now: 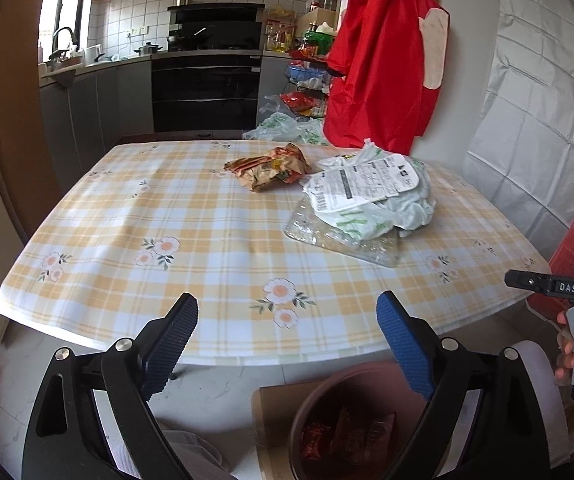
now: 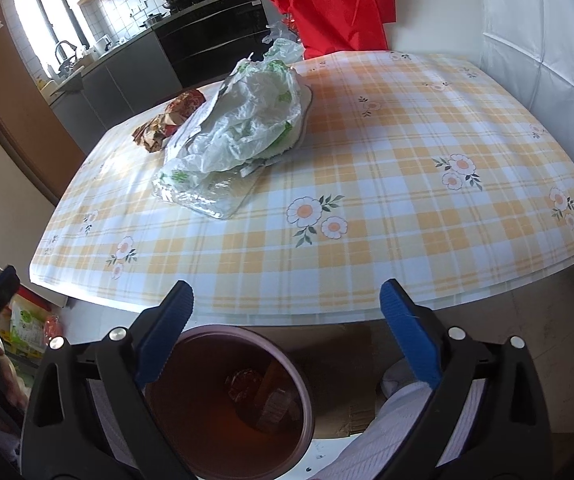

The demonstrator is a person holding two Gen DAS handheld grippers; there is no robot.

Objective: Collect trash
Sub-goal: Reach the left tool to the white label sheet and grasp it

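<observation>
A crumpled red and brown snack wrapper [image 1: 269,166] lies at the far middle of the checked table [image 1: 191,216]. Beside it a white plastic bag with a printed label [image 1: 371,196] lies on a clear plastic tray [image 1: 339,236]. The wrapper [image 2: 167,122], the bag [image 2: 243,128] and the tray [image 2: 211,196] also show in the right wrist view. A brown bin [image 1: 351,420] with wrappers inside stands on the floor by the near edge; it also shows in the right wrist view [image 2: 231,404]. My left gripper [image 1: 287,340] and my right gripper [image 2: 287,324] are open and empty, held over the bin at the table's near edge.
A red garment [image 1: 383,56] hangs at the table's far right. A white covered wall [image 1: 535,92] bounds the right side. Kitchen counters and an oven [image 1: 207,84] stand beyond. Cardboard [image 2: 335,360] lies under the bin. Bags lie on the floor at left [image 2: 27,324].
</observation>
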